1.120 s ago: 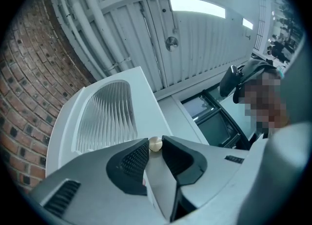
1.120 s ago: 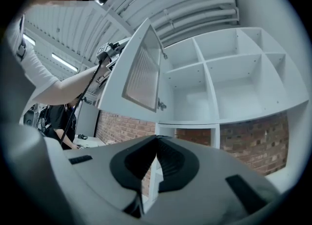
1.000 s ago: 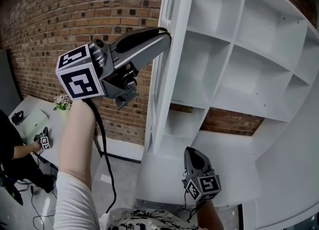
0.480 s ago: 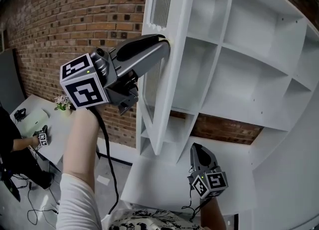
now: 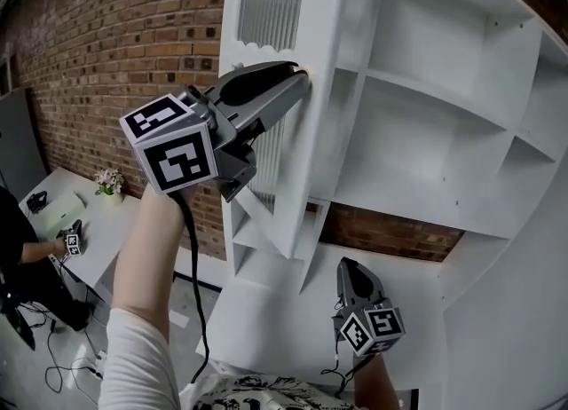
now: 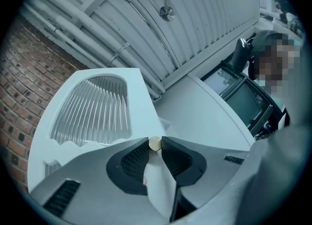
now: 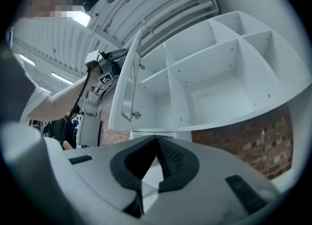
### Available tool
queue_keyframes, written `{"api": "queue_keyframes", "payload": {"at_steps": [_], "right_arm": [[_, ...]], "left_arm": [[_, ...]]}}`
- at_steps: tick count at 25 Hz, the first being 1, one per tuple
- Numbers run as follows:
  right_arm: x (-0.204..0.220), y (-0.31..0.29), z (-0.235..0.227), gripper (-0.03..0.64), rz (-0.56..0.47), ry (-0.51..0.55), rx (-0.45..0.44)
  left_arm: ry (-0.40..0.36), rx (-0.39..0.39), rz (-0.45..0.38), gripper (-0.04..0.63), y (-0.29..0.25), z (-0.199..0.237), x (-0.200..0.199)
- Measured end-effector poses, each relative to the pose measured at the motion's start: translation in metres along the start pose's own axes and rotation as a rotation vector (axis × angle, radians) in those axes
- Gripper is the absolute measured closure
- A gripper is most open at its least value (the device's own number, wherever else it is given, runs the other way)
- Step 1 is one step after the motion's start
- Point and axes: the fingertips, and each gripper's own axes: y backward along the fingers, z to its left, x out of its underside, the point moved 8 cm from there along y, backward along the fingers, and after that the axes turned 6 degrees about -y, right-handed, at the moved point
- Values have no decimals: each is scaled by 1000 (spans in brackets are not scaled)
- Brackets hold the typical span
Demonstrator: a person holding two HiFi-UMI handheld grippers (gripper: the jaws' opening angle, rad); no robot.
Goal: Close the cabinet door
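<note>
Knob point(image 6: 154, 143) on door point(image 5: 315, 133), door left of shelves point(image 5: 426, 160)

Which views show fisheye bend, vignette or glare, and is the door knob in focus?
Head view: strong fisheye, the shelves bow into arcs, nothing smeared. Left gripper view: dark round vignette, knob crisp between the jaws, ribbed glass clear. Right gripper view: same vignette, ceiling lights blown out, cabinet door sharp.
</note>
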Motion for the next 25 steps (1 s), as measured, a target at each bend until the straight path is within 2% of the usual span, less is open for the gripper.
{"api": "queue_keyframes", "payload": {"at_steps": [4,8,16,25], "right_arm": [[-6,8,-25,610,1,23,11],[-8,13,-51,610,6,37,20],[-15,10,-89,610,1,54,6],[-14,-7,-105,610,21,82,-50]], "left_arm": [[9,-63,19,499,-32,-1,17],[-35,-130,27,497,-55,1,34],[-82,-197,49,494,-83,8,56],[-151,-299,94,494,-109,15,72]]}}
